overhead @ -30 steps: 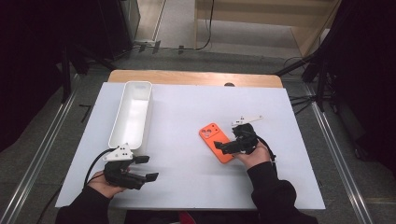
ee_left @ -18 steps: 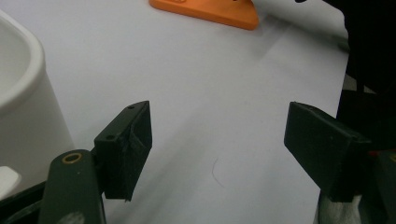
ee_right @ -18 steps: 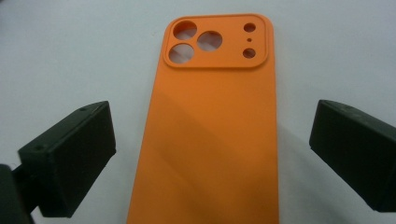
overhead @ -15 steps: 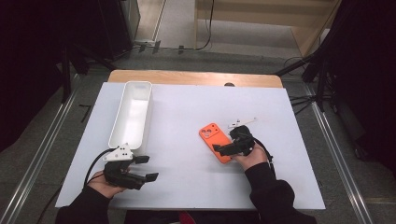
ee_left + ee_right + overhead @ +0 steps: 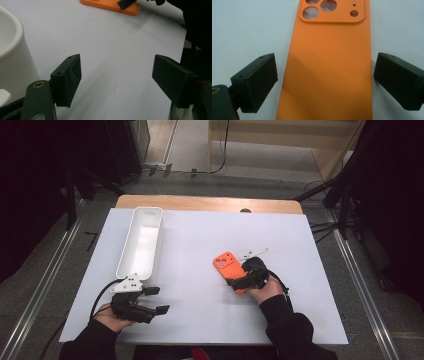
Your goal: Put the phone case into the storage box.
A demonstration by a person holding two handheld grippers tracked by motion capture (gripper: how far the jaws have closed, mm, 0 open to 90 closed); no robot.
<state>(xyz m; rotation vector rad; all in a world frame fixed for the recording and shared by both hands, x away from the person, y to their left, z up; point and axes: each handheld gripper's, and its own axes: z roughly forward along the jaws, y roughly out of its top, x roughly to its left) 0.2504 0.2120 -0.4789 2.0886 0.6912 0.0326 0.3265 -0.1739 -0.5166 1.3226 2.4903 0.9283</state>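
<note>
A white table (image 5: 200, 240) takes up most of the high view, with a strip of bare wood along its far edge. On its left part lies a long white tray (image 5: 141, 241), running lengthwise away from the person, its near end close to the left gripper (image 5: 156, 301); in the left gripper view its rounded wall (image 5: 10, 50) rises at the left edge. That left gripper rests near the table's front left corner in the person's left hand (image 5: 112, 315), its jaws standing wide apart with only bare table between them, so it is released and grasps nothing. On the right half of the table lies an orange phone case (image 5: 229, 270), flat, back side up, with its camera cutouts at the far end. The right gripper (image 5: 235, 282) sits over the near end of the case; in the right gripper view the case (image 5: 329, 65) runs up between the two jaws, which flank its long edges with a narrow gap on each side, not pressing on it, so this gripper is released as well. Just beyond the right gripper a small white part (image 5: 254, 253) lies on the table.
</note>
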